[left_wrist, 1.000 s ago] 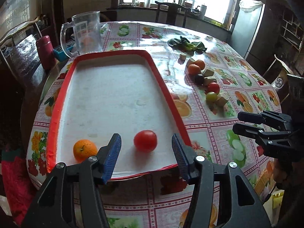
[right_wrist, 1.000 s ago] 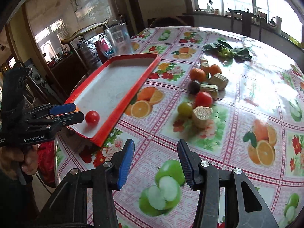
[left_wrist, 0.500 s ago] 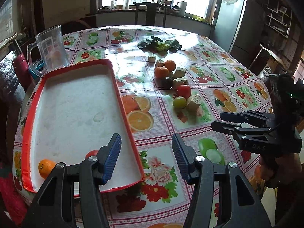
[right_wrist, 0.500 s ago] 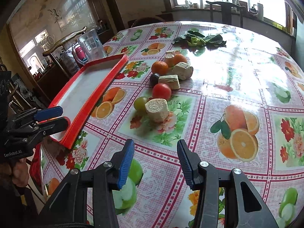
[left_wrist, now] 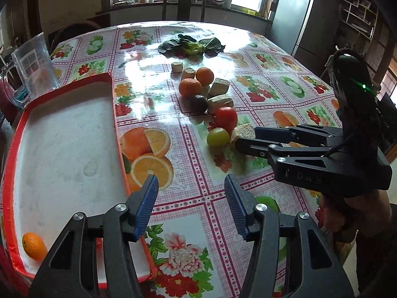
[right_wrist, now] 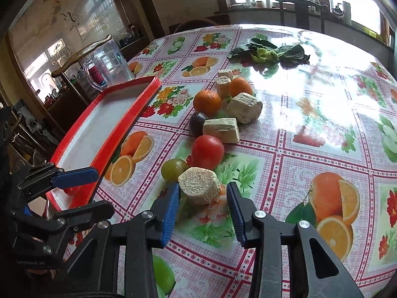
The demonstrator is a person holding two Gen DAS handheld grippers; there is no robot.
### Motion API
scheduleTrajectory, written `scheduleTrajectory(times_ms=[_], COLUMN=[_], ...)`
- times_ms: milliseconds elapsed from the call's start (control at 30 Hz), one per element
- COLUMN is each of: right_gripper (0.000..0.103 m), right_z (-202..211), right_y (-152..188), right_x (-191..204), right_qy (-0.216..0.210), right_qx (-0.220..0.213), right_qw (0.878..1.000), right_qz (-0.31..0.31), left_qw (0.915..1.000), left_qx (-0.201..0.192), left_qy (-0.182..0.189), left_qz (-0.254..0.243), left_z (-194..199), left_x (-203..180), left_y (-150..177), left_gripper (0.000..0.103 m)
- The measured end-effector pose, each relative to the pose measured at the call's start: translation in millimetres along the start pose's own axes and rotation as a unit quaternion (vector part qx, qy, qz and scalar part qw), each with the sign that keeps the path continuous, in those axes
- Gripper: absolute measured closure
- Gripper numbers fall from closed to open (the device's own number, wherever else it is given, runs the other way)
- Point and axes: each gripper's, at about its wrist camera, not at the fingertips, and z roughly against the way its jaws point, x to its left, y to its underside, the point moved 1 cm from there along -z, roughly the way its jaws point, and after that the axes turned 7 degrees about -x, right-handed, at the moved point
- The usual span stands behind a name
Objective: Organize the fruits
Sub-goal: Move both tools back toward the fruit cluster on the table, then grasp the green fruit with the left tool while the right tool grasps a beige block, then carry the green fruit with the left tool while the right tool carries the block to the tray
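The right gripper [right_wrist: 202,206], jaws just closing around but not yet gripping the pale chunk [right_wrist: 199,185], should avoid nudging the green fruit [right_wrist: 174,168] at its ten o'clock, while the left gripper [left_wrist: 191,204] hangs half-open, empty.

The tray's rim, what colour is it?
Red, around a white inside; the tray shows best in the left wrist view.

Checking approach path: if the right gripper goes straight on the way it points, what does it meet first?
Probably the pale beige chunk: it sits right ahead of the right gripper, about level with the tips of its closing fingers, not yet pinched. Behind it are the green tomato and red tomato.
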Motion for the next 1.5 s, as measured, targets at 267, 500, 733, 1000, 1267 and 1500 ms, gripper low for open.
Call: scheduleTrajectory(times_ms=[267,500,733,1000,1267,1500], right_gripper=[0.07,0.07,0.07,0.07,0.07,0.07], right_z=[30,42,50,56,58,53], right_y=[5,14,18,16,15,13], right_x=[-26,-46,-44,-16,19,51], right_qy=[0.033,0.041,0.038,0.024,0.003,-0.015], right_qx=[-0.025,-0.023,-0.027,-0.032,-0.034,-0.03], right_qw=[0.999,0.998,0.998,0.999,0.999,0.999], right_qz=[-0.01,-0.04,-0.051,-0.029,-0.006,0.014], left_qw=[0.9996,0.9997,0.9998,0.9993,0.9986,0.9974], left_qx=[0.01,0.001,-0.003,-0.017,-0.037,-0.049], left_qy=[0.026,0.019,0.019,0.019,-0.001,-0.018], left_qz=[-0.004,-0.015,0.006,0.027,0.039,0.05], left_z=[-36,-66,-59,-29,5,28], left_x=[-17,-32,-21,-8,8,27], left_y=[-18,-28,-25,-15,-1,13], left_gripper=[0.049,0.068,0.079,0.079,0.079,0.079])
